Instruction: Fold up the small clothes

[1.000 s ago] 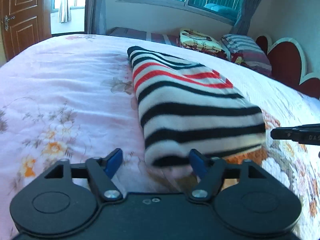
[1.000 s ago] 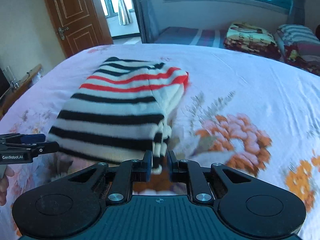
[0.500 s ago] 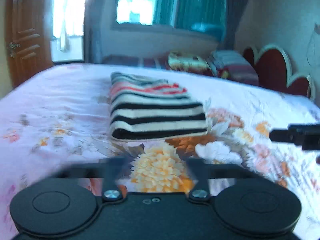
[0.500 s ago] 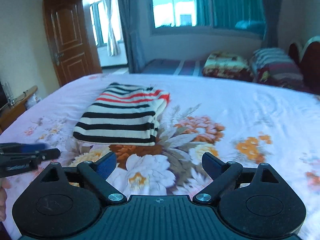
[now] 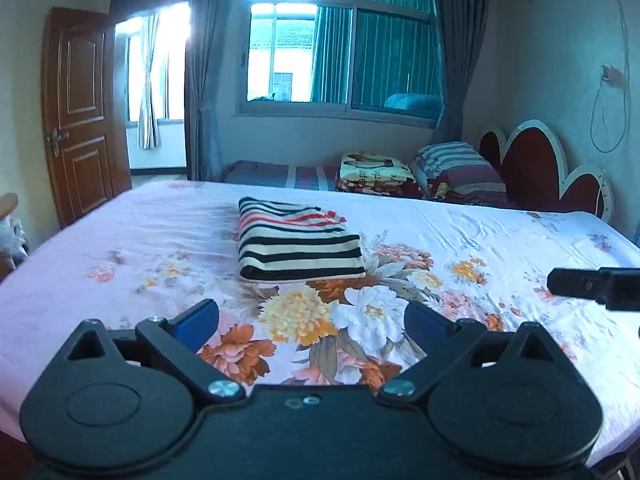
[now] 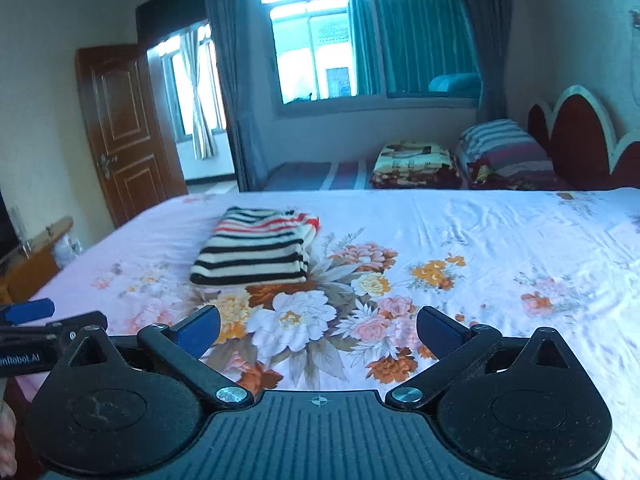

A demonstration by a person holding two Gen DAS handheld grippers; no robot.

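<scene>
A folded striped knit garment point(image 5: 298, 246), black and cream with red bands at its far end, lies flat on the flowered bed sheet point(image 5: 120, 240). My left gripper point(image 5: 312, 320) hovers well short of it, open and empty. In the right wrist view the same garment point(image 6: 256, 246) lies ahead to the left. My right gripper point(image 6: 319, 326) is also back from it, its jaws opening wide with nothing between them. The right gripper's tip point(image 5: 592, 286) shows at the left view's right edge. The left gripper point(image 6: 36, 320) shows at the right view's left edge.
Folded blankets point(image 5: 376, 172) and a striped pillow point(image 5: 456, 164) lie on a second bed behind. A red scalloped headboard point(image 5: 532, 168) stands at the right, and a wooden door point(image 5: 80, 120) stands open at the left. A window point(image 5: 340, 48) with curtains faces me.
Both grippers let go of the garment's near edge, opened wide, and drew back and up. The folded garment now lies alone, farther away on the bed.
</scene>
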